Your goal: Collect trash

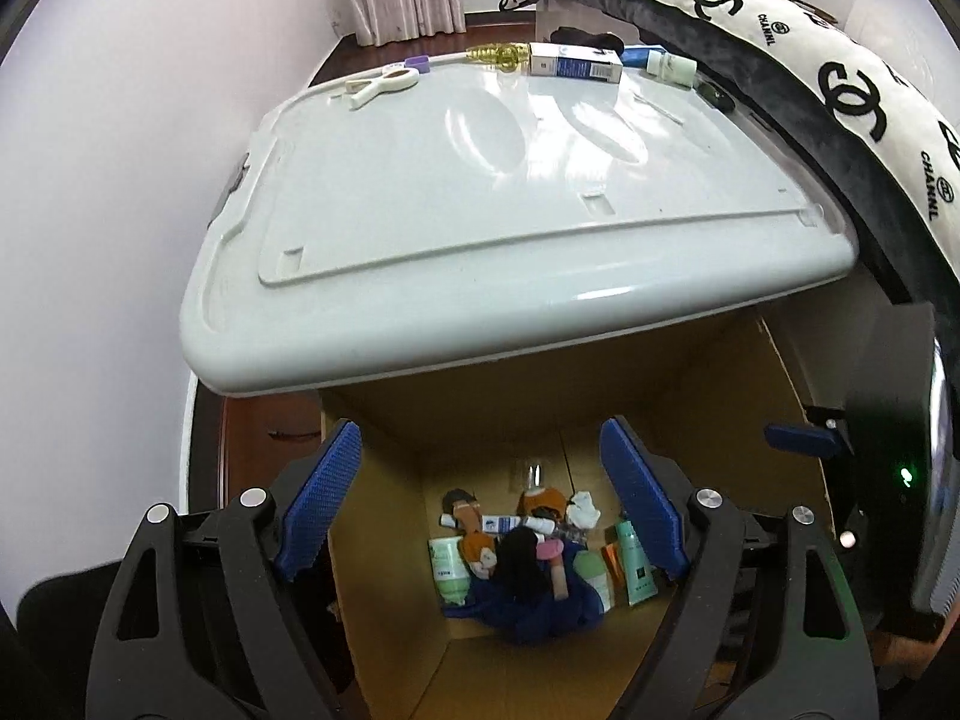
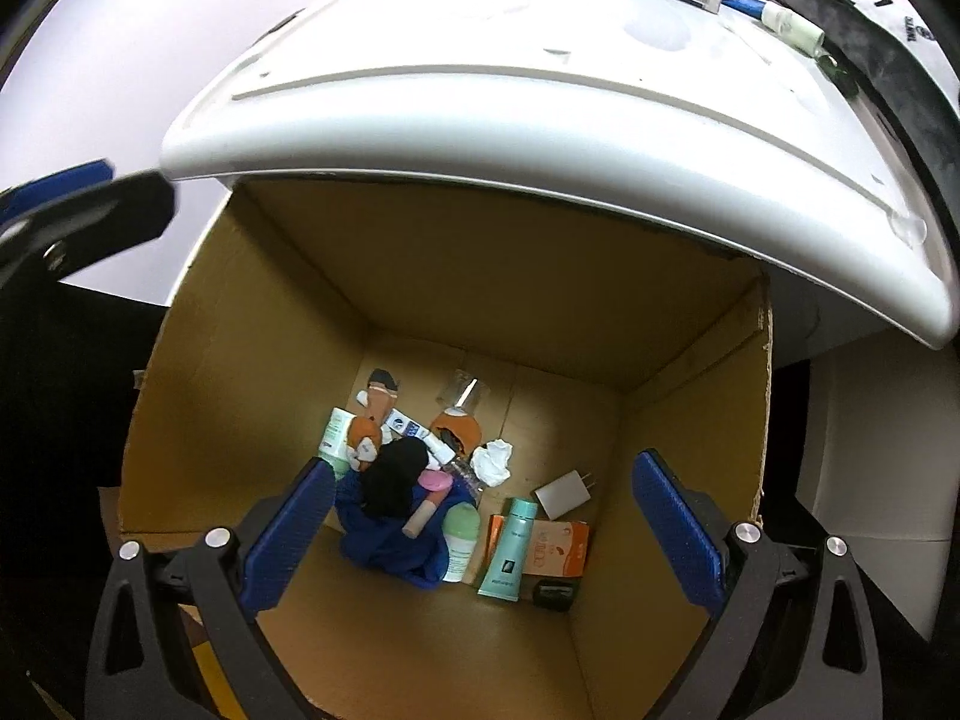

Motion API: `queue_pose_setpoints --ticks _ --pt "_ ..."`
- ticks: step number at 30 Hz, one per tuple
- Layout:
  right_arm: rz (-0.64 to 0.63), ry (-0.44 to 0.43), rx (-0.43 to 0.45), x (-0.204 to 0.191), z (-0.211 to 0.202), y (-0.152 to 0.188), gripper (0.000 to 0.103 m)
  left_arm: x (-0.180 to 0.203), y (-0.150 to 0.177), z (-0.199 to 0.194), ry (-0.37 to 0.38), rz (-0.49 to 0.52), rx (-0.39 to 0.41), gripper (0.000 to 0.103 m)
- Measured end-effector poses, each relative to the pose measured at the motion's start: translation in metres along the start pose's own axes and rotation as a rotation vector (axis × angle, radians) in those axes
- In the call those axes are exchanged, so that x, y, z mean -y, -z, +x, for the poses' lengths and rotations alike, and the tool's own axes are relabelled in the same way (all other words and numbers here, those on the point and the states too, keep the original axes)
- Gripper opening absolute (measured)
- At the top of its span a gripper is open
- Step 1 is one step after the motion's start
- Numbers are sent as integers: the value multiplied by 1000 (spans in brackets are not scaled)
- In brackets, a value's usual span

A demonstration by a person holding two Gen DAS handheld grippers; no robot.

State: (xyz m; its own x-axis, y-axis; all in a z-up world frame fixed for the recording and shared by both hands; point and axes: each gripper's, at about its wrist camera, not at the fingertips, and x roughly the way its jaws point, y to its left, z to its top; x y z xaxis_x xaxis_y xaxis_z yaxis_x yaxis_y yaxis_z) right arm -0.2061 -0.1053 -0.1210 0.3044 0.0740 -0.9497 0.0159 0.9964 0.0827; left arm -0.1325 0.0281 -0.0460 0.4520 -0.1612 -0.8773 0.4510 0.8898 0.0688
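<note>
A deep cardboard box [image 1: 384,612] [image 2: 252,330] stands on the floor against a white plastic table. Trash lies on its bottom: green tubes [image 2: 511,546], a crumpled white tissue [image 2: 493,461], a white charger [image 2: 563,493], an orange carton [image 2: 558,549], a blue cloth [image 2: 390,540] and a black item [image 2: 393,477]. My left gripper [image 1: 480,504] is open and empty above the box. My right gripper [image 2: 480,534] is open and empty above the box too. On the table's far edge lie a blue-white carton [image 1: 575,62], white scissors [image 1: 384,83], a yellow item [image 1: 498,54] and a white tube [image 1: 672,67].
The white table [image 1: 510,192] overhangs the box's far side. A black-and-white logo cushion [image 1: 840,90] lies along the table's right edge. A pale wall [image 1: 120,180] is at left; curtains hang behind. The right gripper's finger shows at the right of the left wrist view [image 1: 801,439].
</note>
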Motion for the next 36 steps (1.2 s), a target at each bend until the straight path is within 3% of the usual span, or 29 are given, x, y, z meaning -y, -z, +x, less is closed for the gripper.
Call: queue_pose_setpoints --ticks 13,36 --pt "68 -48 28 10 -13 -13 98 2 -43 2 -29 -10 36 80" --pt "59 -54 22 5 -12 -14 98 6 -48 7 -27 -1 26 80"
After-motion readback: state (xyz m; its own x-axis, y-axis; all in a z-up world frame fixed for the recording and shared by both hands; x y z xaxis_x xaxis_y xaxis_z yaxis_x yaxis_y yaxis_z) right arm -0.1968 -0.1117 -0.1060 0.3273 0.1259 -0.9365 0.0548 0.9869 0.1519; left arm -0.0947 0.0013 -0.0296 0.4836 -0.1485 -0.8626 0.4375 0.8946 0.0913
